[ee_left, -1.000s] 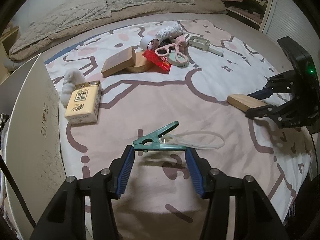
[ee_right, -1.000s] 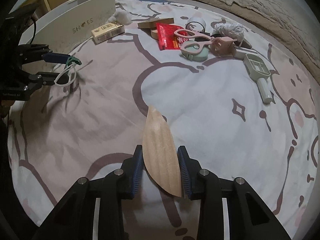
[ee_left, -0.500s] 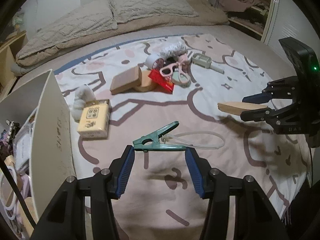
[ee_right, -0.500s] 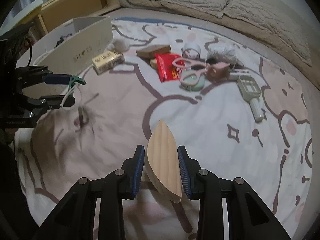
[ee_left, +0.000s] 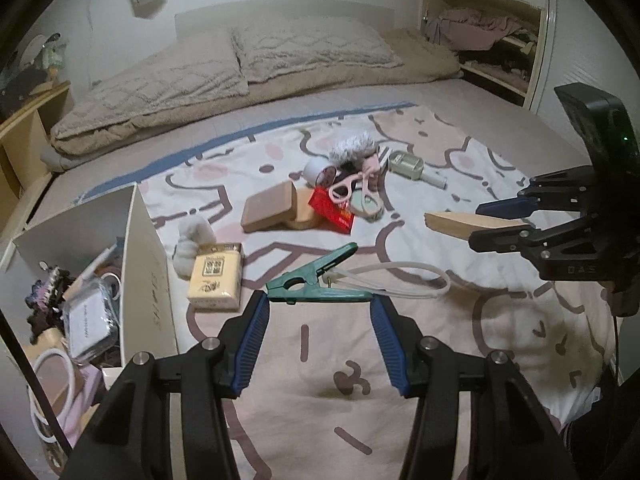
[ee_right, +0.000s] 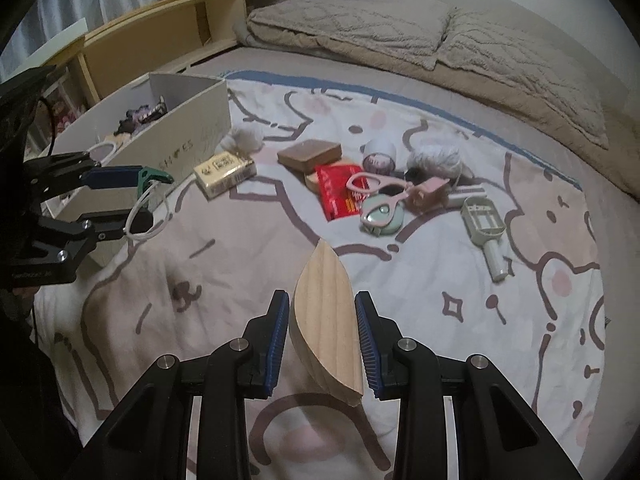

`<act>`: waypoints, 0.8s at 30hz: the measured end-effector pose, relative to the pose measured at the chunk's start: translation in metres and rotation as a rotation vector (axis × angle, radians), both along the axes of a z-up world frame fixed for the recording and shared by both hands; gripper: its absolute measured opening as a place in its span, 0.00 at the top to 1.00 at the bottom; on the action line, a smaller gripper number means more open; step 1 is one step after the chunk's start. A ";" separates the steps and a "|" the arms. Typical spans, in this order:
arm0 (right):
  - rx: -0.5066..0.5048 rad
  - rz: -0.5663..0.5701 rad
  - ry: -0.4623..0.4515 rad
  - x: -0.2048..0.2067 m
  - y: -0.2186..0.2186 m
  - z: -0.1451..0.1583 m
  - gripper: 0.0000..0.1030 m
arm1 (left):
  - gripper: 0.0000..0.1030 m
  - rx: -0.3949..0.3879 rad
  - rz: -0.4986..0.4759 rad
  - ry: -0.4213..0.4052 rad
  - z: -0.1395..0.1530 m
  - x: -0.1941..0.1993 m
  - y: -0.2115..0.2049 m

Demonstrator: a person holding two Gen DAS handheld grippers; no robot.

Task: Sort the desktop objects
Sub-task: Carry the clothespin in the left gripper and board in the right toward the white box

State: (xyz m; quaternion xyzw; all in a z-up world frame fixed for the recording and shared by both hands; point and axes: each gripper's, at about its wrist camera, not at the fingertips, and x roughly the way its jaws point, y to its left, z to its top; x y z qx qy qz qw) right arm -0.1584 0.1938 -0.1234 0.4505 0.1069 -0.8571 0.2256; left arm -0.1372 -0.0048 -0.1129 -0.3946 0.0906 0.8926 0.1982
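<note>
A white shoebox flanks the clutter pile around the red packet.

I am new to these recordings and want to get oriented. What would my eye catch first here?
First, the two held things: the left gripper clamps a green plastic clip with a white cord loop, and the right gripper grips a leaf-shaped pale wooden piece. Then the clutter at the middle of the patterned bedspread, notably a red packet, and the white shoe box at the left.
</note>
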 end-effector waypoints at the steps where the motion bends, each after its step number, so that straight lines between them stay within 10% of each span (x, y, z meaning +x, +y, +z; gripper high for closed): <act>1: -0.002 -0.006 0.006 0.000 0.000 0.002 0.67 | 0.49 0.001 0.001 0.008 0.003 0.001 0.000; 24: -0.092 0.012 0.161 0.006 -0.044 0.075 0.67 | 0.49 0.049 0.235 0.136 0.064 0.015 -0.082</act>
